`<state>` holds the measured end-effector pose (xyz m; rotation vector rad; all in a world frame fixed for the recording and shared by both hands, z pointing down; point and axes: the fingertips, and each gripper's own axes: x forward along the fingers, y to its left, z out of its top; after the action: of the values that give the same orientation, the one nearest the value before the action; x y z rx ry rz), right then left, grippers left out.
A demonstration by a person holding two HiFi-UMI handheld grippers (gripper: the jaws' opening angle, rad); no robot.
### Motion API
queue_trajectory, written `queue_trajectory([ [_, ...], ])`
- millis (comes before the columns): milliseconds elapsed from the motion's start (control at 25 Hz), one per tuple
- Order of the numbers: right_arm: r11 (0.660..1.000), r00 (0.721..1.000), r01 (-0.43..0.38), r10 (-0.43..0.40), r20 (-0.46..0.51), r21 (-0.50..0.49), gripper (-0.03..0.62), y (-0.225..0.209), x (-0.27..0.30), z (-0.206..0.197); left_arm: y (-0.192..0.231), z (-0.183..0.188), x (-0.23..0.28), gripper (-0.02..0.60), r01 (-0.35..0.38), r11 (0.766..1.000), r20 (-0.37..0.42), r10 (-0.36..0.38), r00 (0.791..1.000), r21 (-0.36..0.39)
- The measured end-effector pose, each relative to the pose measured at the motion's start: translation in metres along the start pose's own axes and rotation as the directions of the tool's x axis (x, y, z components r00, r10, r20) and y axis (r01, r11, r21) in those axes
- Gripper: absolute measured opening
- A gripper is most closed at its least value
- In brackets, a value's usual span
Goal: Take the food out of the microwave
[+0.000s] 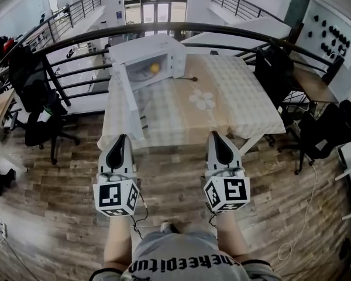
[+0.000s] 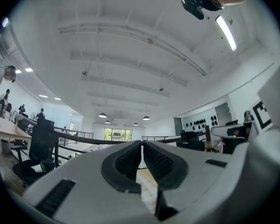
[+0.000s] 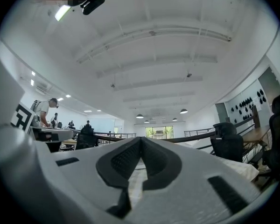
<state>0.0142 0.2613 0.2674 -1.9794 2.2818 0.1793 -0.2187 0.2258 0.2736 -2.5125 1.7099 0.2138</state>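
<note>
**Microwave open at the table's far left corner, both grippers shut and empty**

We stand on a wood-plank floor (image 1: 181, 180) in an open office gallery, facing a table (image 1: 245, 107) with a pale checked cloth. A curved black railing (image 1: 234, 33) runs behind it. The white microwave (image 1: 158, 50) sits on the far left corner of the table. Its long side lies roughly along the far edge, and its opening faces the near side. Its door (image 1: 125, 88) is swung out to the left, jutting towards us past the table's left edge.

Inside the cavity lies the food (image 1: 155, 68), a small yellow lump. It is too small for us to tell its long axis or which way it points. A small dark object (image 1: 192, 79) lies on the cloth just right of the microwave, and a flower print (image 1: 203, 99) marks the middle of the cloth. Black office chairs stand on either side, one on the left (image 1: 41, 127) and one on the right (image 1: 324, 130), both clear of the table's near edge.

Our left gripper (image 1: 123, 138) and right gripper (image 1: 214, 134) hang side by side just short of the near edge, well apart from the microwave. Each gripper's own view shows its pads meeting at the tips with nothing between them.
</note>
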Motion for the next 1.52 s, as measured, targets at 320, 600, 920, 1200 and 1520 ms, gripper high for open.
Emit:
queue_trajectory([
  [320,0.999,0.999,0.031,-0.031,-0.004,-0.007,0.005,-0.009,0.025,-0.008,0.001,-0.003,0.038,0.015,0.052,0.999,0.012,-0.052,0.999,-0.004],
  [600,1.0,1.0,0.024,-0.024,-0.015,-0.01,0.005,-0.03,0.066,-0.023,-0.001,-0.018,0.086,0.015,0.059,0.998,0.011,-0.059,0.998,-0.027],
  [920,1.0,1.0,-0.02,0.02,-0.011,0.007,0.005,-0.064,0.145,-0.036,-0.007,-0.031,0.158,0.015,0.054,0.998,0.015,-0.054,0.998,-0.025],
  [1200,0.997,0.997,-0.08,0.08,-0.004,0.011,0.005,-0.096,0.21,-0.036,-0.018,-0.027,0.222,0.015,0.018,0.999,0.001,-0.018,1.0,-0.033],
  [1520,0.99,0.991,-0.135,0.136,-0.007,0.029,0.006,-0.136,0.268,-0.048,-0.025,-0.045,0.282,0.015,-0.029,0.999,0.008,0.029,1.0,-0.023],
])
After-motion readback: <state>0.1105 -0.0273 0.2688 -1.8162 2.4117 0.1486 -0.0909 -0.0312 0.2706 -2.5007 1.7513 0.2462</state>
